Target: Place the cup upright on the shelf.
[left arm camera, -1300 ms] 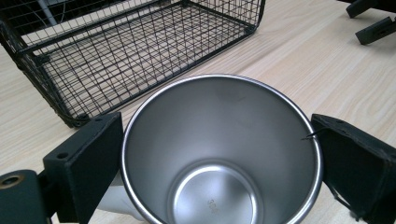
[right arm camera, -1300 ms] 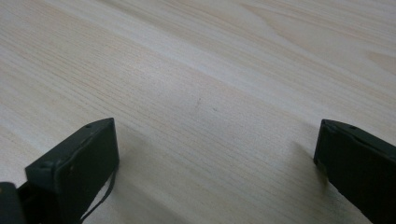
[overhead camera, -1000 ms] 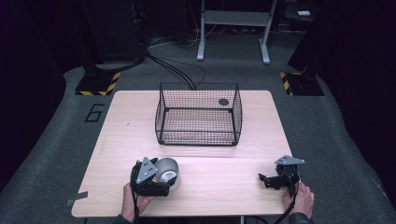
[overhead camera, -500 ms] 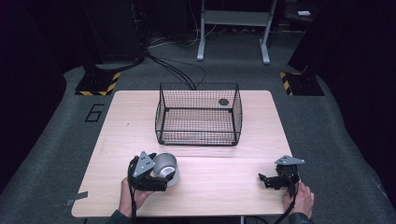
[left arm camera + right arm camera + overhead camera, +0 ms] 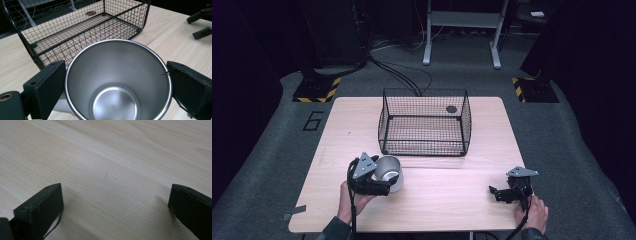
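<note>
1. High view: a pale wooden rectangular surface (image 5: 437,200) carries a black wire mesh basket (image 5: 424,122) near its far edge, with a small dark round disc (image 5: 451,109) inside its far right corner. At the near left, the person's left hand (image 5: 349,197) holds the left gripper (image 5: 379,186), clamped on a shiny stainless steel cup (image 5: 389,172) near the basket's front. At the near right, the right hand (image 5: 534,212) holds the right gripper (image 5: 494,192), jaws apart, well apart from the cup.
2. Left gripper view: the steel cup (image 5: 117,85) sits between both black jaws, each touching its rim; its open mouth faces the camera. The wire basket (image 5: 82,27) stands just beyond.
3. Right gripper view: two black jaws stand wide apart above bare wooden surface (image 5: 112,165).
</note>
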{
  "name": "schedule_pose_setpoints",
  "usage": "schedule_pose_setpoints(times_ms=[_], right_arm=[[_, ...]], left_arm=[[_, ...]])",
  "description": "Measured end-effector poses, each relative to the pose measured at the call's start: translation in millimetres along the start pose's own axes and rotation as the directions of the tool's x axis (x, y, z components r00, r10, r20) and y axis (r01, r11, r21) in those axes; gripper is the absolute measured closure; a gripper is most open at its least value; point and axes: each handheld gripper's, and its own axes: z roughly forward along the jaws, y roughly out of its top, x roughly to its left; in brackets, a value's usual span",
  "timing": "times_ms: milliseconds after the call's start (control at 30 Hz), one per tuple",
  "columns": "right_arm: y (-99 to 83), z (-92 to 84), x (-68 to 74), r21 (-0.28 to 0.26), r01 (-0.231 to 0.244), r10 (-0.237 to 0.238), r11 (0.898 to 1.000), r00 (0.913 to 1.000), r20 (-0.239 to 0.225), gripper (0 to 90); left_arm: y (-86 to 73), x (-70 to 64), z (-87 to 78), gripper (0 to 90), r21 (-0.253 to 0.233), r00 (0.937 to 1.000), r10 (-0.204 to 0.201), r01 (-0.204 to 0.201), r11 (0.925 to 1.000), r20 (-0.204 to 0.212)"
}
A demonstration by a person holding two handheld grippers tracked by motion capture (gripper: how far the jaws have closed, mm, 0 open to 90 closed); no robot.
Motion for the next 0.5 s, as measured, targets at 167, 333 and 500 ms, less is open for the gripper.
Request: schedule_pose_setpoints(times_ms=[167, 333, 500], right_arm=[[0.0, 0.0, 0.0, 0.000, 0.000, 0.000, 1.000, 1.0000, 0.000, 0.0], [0.0, 0.0, 0.0, 0.000, 0.000, 0.000, 1.000, 1.0000, 0.000, 0.0], [0.0, 0.0, 0.0, 0.000, 0.000, 0.000, 1.000, 1.0000, 0.000, 0.0]], left_arm=[[5.5, 2.5, 1.2, 6.1, 0.001, 1.0000, 0.003, -0.003, 1.0000, 0.008], [12.5, 5.0, 2.0, 6.1, -0.005, 0.9999, 0.004, -0.004, 1.0000, 0.016], [21.2, 7.4, 2.8, 6.1, -0.013, 0.9997, 0.012, -0.011, 0.9998, 0.021]])
